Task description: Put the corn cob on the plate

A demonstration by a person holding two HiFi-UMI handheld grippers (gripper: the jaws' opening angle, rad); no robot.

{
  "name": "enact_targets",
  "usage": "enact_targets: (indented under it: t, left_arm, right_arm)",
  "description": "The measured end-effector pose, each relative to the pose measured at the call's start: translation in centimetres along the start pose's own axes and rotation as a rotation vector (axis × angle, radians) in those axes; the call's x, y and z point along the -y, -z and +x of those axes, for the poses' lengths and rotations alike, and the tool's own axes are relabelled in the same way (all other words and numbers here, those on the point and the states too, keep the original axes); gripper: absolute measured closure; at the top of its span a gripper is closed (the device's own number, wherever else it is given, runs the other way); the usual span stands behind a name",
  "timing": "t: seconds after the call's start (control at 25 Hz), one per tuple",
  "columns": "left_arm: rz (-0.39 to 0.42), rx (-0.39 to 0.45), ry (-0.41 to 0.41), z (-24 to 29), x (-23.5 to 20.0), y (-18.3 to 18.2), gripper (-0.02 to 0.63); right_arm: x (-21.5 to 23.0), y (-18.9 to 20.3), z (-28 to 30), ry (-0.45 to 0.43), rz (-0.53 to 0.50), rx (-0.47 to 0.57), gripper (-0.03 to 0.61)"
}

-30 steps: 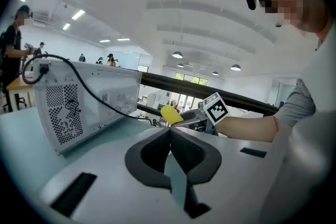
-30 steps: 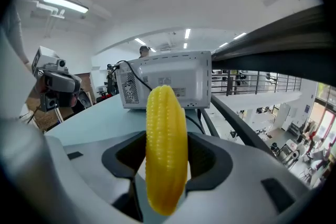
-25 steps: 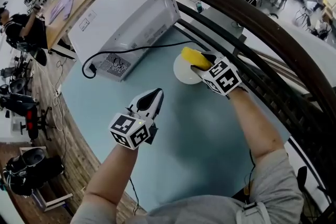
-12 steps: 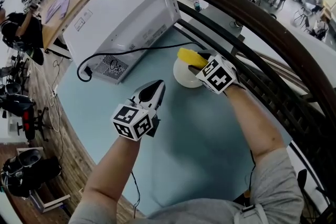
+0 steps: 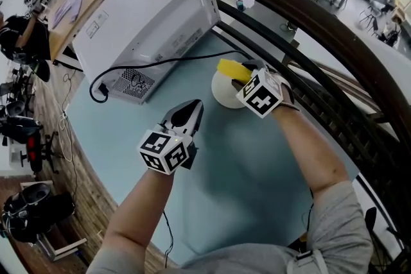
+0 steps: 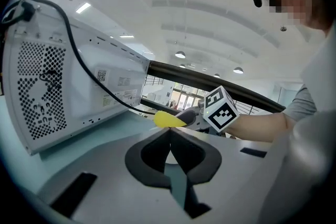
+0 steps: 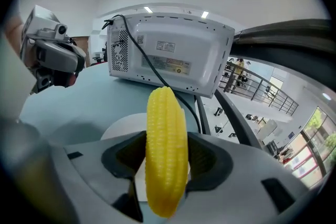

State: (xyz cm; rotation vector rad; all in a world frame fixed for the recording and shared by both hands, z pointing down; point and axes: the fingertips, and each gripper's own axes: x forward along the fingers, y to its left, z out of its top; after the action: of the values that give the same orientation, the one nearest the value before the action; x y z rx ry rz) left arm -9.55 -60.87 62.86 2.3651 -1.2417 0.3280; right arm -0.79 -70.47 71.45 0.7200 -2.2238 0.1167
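A yellow corn cob [image 7: 166,149] is clamped between the jaws of my right gripper [image 7: 167,157], which is shut on it. In the head view the corn cob [image 5: 232,70] hangs over the white plate [image 5: 223,92] on the pale blue table, with the right gripper [image 5: 247,77] at the plate's right rim. The plate [image 7: 122,126] shows just under the cob. My left gripper [image 5: 186,113] hovers over the table nearer to me, left of the plate, its jaws shut with nothing in them. From the left gripper [image 6: 169,131] view, the corn cob [image 6: 169,120] lies straight ahead.
A white microwave [image 5: 148,22] stands at the table's far left, its back toward me, with a black cable [image 5: 160,61] running past the plate. A dark curved railing [image 5: 308,29] borders the table on the right. The table edge [image 5: 90,183] drops off at the left.
The right gripper has sunk a little with the corn cob and rolled over the plate. The left gripper has drifted slightly forward and down.
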Motion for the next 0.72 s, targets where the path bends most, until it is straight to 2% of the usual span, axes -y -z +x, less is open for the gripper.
enact_targets:
  t: [0.4, 0.72]
  left_arm:
    - [0.0, 0.001, 0.011, 0.7, 0.1, 0.1, 0.595]
    - [-0.009, -0.002, 0.007, 0.6, -0.2, 0.4, 0.595]
  right_arm:
    - [-0.6, 0.5, 1.1, 0.019, -0.079, -0.038, 0.341]
    - [-1.2, 1.2, 1.6, 0.006, -0.092, -0.054, 0.341]
